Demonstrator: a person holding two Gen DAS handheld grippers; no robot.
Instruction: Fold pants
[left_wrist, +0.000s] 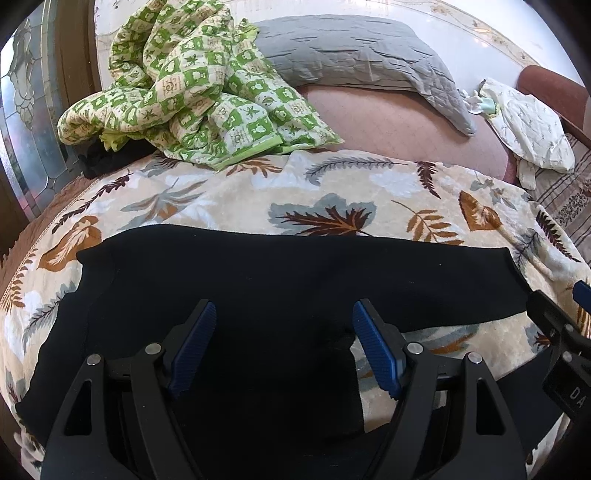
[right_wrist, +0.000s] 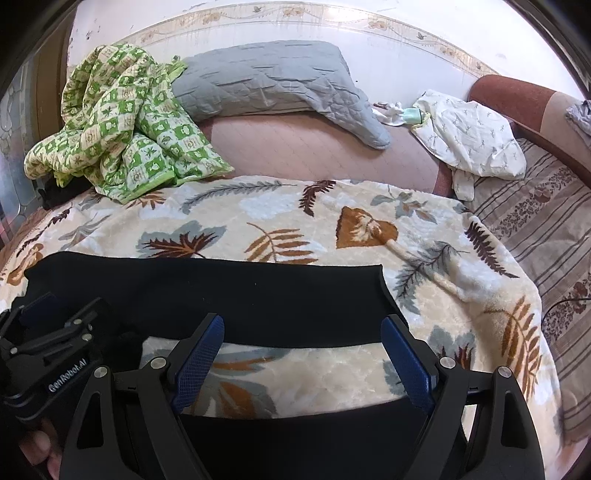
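Across the lower frame, both grippers' fingers (left_wrist: 284, 347) (right_wrist: 303, 363) hover spread and empty over the black pants (left_wrist: 258, 280), so pinching both leg edges evenly should keep the fold straight.

Both wrist cameras hover low and close over the leaf-print blanket (left_wrist: 332, 184), facing the wall — they share the black pants (right_wrist: 221, 291) and pillow (left_wrist: 351, 51).

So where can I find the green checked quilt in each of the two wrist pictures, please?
Left wrist view: the green checked quilt lies crumpled at the upper left, at the far side of the bed.
Right wrist view: the green checked quilt is again at the upper left, closer to the left edge.
Shared landmark: the grey pillow lies directly to the right of it in both views, and the quilt overlaps its left end.
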